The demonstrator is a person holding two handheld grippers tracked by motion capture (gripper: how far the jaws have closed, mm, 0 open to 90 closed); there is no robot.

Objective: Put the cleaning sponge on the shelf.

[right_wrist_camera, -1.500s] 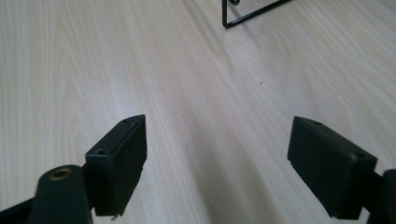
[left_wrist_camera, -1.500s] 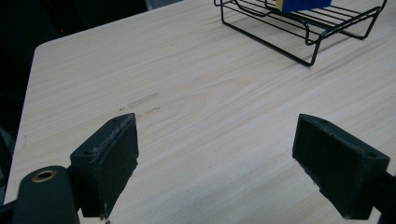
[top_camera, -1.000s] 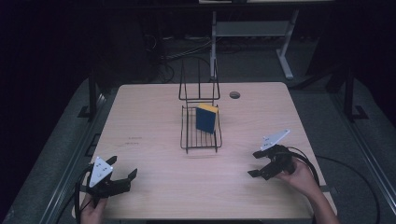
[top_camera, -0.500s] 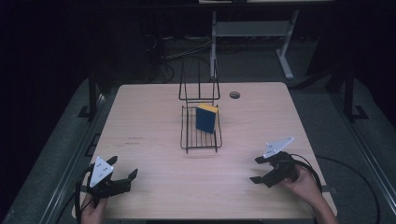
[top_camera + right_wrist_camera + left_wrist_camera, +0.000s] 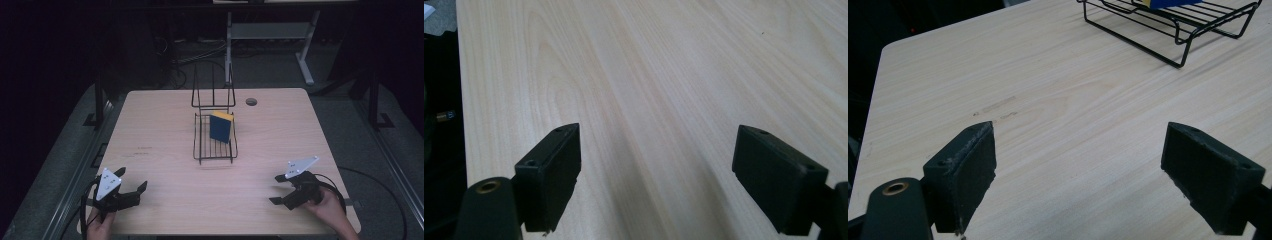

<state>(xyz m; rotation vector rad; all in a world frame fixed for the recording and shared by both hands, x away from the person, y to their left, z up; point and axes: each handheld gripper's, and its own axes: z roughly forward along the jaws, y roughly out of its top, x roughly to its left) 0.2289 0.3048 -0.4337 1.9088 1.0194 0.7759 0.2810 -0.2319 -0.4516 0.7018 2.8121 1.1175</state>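
One table [image 5: 165,150], and on it one black wire rack [image 5: 215,145] with one blue-and-yellow sponge [image 5: 221,126] standing inside. Two grippers in play, left gripper [image 5: 134,188] and right gripper [image 5: 276,189], one per hand. One small round disc [image 5: 251,101] far back, possibly a hole.

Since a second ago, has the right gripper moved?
Yes. The right gripper has pulled back toward the person's edge of the table, farther from the wire rack.
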